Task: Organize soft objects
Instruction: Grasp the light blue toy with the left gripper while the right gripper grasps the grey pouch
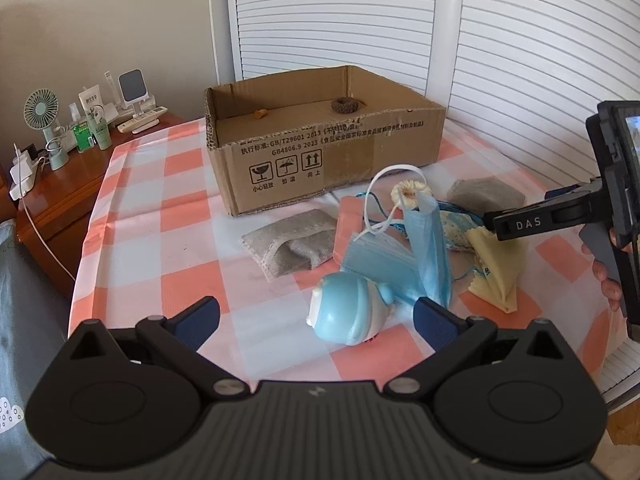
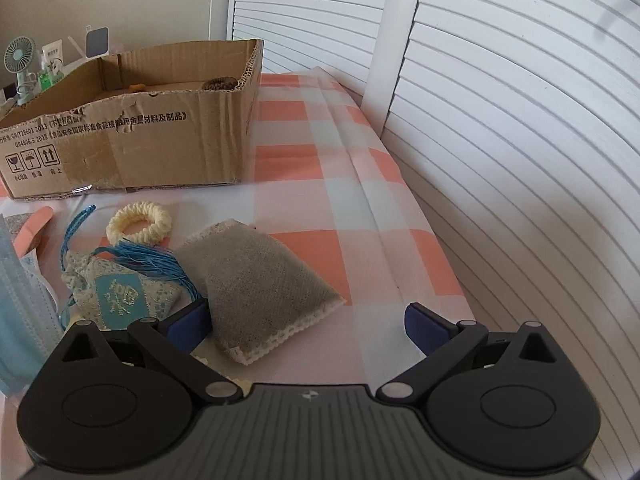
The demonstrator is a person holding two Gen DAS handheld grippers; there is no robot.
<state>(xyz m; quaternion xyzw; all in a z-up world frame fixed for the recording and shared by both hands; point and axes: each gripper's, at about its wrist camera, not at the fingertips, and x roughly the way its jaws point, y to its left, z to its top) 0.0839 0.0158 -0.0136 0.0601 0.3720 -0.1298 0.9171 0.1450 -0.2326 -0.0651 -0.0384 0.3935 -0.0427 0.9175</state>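
Note:
An open cardboard box (image 1: 320, 160) stands at the back of the checked table; a brown scrunchie (image 1: 345, 105) and a small orange piece (image 1: 260, 113) lie inside. My left gripper (image 1: 316, 318) is open, with a light blue soft toy (image 1: 350, 308) lying between its fingers. Beyond it lie blue face masks (image 1: 404, 252), a grey pouch (image 1: 296, 242), a cream scrunchie (image 1: 410, 194), a yellow cloth (image 1: 498, 268) and another grey sachet (image 1: 486, 196). My right gripper (image 2: 308, 326) is open over the grey sachet (image 2: 260, 288), beside a blue embroidered sachet (image 2: 120, 292) and the cream scrunchie (image 2: 139, 222).
A wooden side cabinet (image 1: 60, 196) at the left holds a small fan (image 1: 42, 112), bottles and a charger. White louvred doors (image 2: 520, 120) run close behind and along the table's right edge. The right gripper's body (image 1: 600, 208) reaches in from the right in the left wrist view.

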